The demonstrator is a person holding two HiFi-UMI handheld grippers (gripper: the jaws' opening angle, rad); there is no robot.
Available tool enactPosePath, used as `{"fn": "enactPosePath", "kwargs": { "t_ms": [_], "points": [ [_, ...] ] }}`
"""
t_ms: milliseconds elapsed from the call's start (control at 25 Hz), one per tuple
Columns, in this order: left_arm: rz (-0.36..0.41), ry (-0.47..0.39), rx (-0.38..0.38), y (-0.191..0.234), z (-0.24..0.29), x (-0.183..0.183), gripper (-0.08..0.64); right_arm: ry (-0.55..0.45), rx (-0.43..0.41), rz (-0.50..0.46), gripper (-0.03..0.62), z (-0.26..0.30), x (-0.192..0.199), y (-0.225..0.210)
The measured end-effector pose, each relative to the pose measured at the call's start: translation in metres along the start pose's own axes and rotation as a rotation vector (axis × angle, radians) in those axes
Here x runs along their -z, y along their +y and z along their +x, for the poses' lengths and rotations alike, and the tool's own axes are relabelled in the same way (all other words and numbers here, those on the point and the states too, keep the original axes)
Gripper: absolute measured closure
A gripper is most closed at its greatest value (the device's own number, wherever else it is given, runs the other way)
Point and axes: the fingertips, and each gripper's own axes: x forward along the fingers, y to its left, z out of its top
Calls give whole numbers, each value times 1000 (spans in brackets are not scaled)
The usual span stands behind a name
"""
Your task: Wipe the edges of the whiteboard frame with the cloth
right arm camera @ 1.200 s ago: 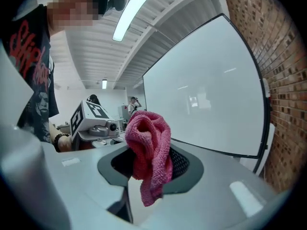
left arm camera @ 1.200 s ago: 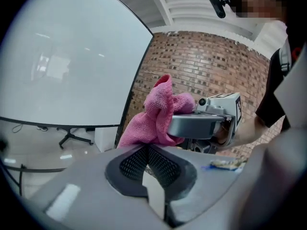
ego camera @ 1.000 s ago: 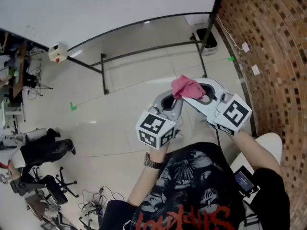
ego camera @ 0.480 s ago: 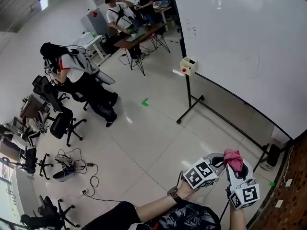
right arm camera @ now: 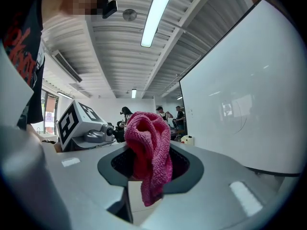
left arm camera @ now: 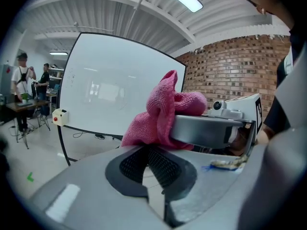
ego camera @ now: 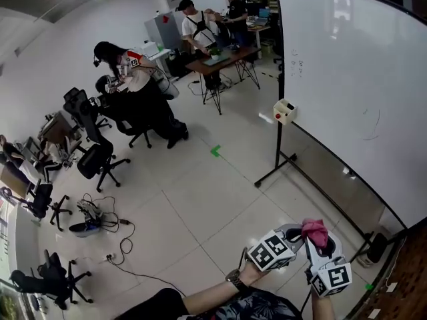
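A large whiteboard (ego camera: 347, 92) on a black wheeled stand fills the right of the head view, its dark frame edge (ego camera: 347, 174) running down to the right. It also shows in the left gripper view as the whiteboard (left arm camera: 110, 90) and in the right gripper view as the whiteboard (right arm camera: 240, 104). My right gripper (ego camera: 315, 240) is shut on a pink cloth (right arm camera: 149, 150), which bunches up above its jaws. My left gripper (left arm camera: 152, 164) is shut and empty, its tip close beside the cloth (left arm camera: 160, 116). Both grippers hang low, well short of the board.
A white box with a red button (ego camera: 285, 111) hangs at the board's left post. Stand legs (ego camera: 277, 172) spread over the tiled floor. People work at desks (ego camera: 220, 55) behind; office chairs (ego camera: 97, 162) and cables (ego camera: 100, 222) lie left. A brick wall (left arm camera: 230, 75) stands right.
The head view has swung up from the floor and stand to take in the room and board. Both grippers now sit lower in the frame, the cloth still in the right one.
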Motion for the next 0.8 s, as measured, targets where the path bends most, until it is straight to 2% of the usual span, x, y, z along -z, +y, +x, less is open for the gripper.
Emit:
{"fn": "enactPosePath", "kwargs": {
  "t_ms": [440,800],
  "points": [
    [-23,7,-72,15,-5,-1,560,3,-72,27,459,13,-1,1],
    [-39,-5,-127,29,-25,5,560,-1,-123,28,460,30,2,19]
  ]
}}
